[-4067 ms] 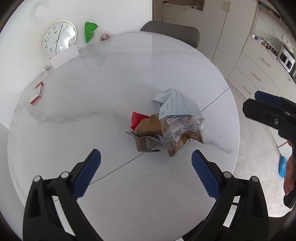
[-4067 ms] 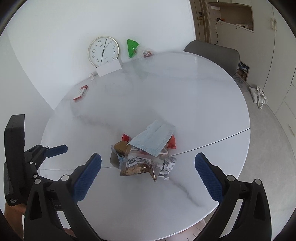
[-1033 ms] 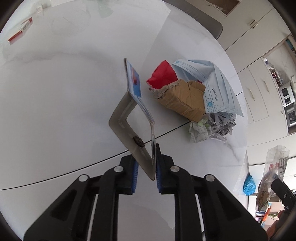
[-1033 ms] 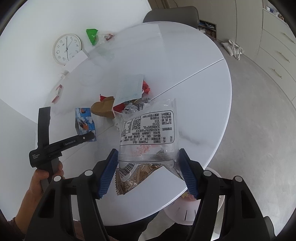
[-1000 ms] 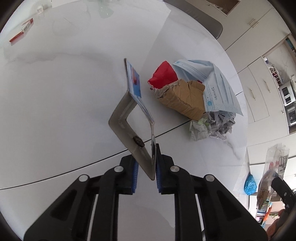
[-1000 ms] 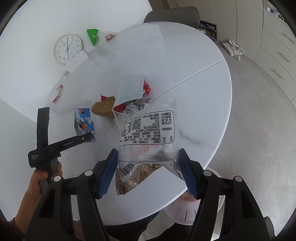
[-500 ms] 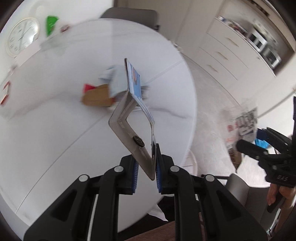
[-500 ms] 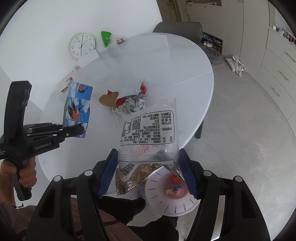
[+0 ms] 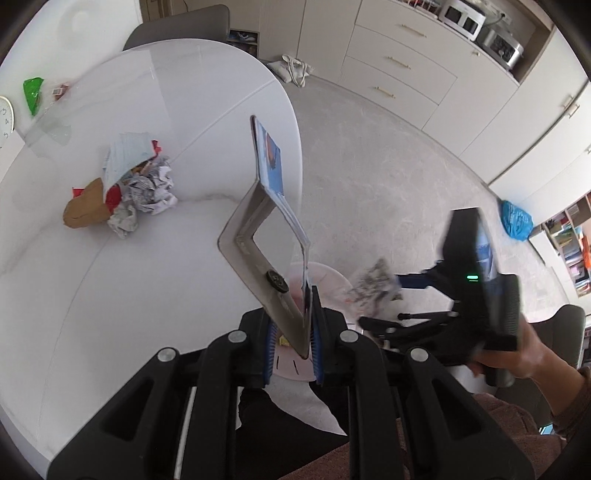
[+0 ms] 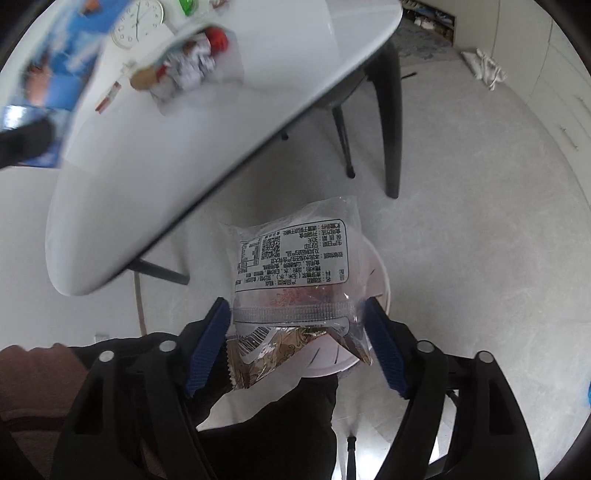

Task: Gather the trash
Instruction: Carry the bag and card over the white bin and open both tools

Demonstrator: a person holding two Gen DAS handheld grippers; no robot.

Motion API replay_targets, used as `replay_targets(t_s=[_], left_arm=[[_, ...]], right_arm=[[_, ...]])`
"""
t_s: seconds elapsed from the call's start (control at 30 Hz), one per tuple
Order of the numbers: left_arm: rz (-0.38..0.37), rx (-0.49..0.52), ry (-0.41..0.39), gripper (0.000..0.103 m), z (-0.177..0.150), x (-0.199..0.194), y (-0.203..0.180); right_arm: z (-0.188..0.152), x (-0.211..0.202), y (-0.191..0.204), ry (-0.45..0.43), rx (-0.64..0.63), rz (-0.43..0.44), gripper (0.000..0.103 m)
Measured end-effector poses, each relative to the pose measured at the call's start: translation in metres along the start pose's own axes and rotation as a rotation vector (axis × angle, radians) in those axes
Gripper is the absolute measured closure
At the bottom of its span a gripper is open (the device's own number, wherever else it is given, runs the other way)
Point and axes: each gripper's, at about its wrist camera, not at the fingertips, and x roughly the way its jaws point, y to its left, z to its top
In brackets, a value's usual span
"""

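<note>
My left gripper (image 9: 293, 325) is shut on a flattened grey carton with a blue printed face (image 9: 258, 206), held off the table's edge above a white trash bin (image 9: 325, 273). My right gripper (image 10: 297, 343) is shut on a clear plastic snack bag with a printed label (image 10: 295, 266), which hangs over the white bin (image 10: 376, 277) on the floor. The right gripper (image 9: 406, 291) also shows blurred in the left wrist view with the bag (image 9: 373, 286). A pile of trash (image 9: 125, 188) lies on the round white table (image 9: 147, 277): blue mask, brown cardboard, red wrapper, crumpled paper.
A dark chair (image 10: 384, 122) stands by the table. Cabinets (image 9: 399, 55) line the far wall. A clock (image 10: 136, 24), a green packet (image 9: 33, 92) and a small red box (image 10: 109, 96) sit at the table's far side. A blue bag (image 9: 517, 219) lies on the floor.
Both grippers have swung away from the table and down toward the bin, each still holding its item. The bin now lies directly under the snack bag.
</note>
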Motion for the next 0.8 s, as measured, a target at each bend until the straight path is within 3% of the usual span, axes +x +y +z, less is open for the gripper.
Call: replay_targets(t_s=[0.13, 0.2, 0.3, 0.8], left_arm=[[0.016, 0.020, 0.020, 0.087, -0.001, 0.011, -0.014], [0.022, 0.033, 0.030, 0.087, -0.003, 0.014, -0.023], [0.038, 0.068, 0.040, 0.087, -0.007, 0.020, -0.035], [0.057, 0.126, 0.115, 0.087, -0.022, 0.053, -0.061]], right_arm=[[-0.004, 0.041, -0.012, 0.068, 0.009, 0.015, 0.018], [-0.003, 0.042, -0.017, 0.073, 0.022, 0.014, 0.016], [-0.002, 0.020, -0.026, 0.026, 0.057, 0.039, 0.007], [-0.002, -0.057, -0.061, -0.107, 0.116, 0.066, 0.006]])
